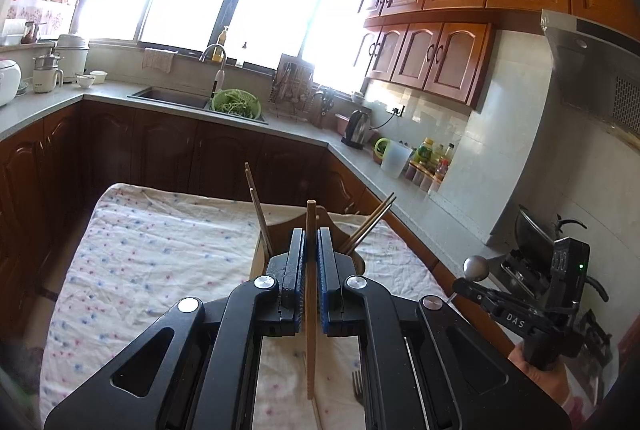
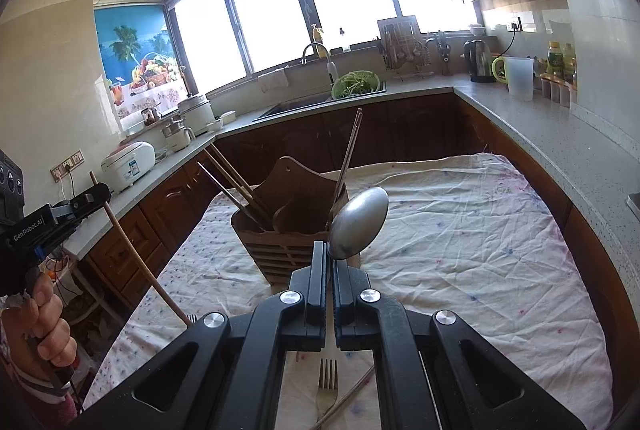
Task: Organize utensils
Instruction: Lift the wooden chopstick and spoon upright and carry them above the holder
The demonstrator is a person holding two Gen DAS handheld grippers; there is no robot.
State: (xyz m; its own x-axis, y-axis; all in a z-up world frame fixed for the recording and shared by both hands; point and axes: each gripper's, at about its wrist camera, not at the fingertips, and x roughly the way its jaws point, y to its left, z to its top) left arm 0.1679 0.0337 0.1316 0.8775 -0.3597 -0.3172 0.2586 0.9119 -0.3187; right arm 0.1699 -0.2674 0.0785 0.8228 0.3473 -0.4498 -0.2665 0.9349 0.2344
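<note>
- Your left gripper point(image 1: 311, 242) squeezes a wooden chopstick point(image 1: 311, 294), mid-frame.
- Your right gripper point(image 2: 329, 254) squeezes a metal spoon point(image 2: 359, 224), mid-frame.
- The wooden holder point(image 2: 294, 230) stands just behind the spoon.
- A fork point(image 2: 327, 380) lies at the bottom.

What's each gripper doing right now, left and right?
Left gripper: shut on a wooden chopstick.
Right gripper: shut on a metal spoon.

holder point(image 2: 296, 226): 1 | spoon point(image 2: 360, 224): 1 | fork point(image 2: 328, 382): 1 | held chopstick point(image 1: 311, 270): 1
</note>
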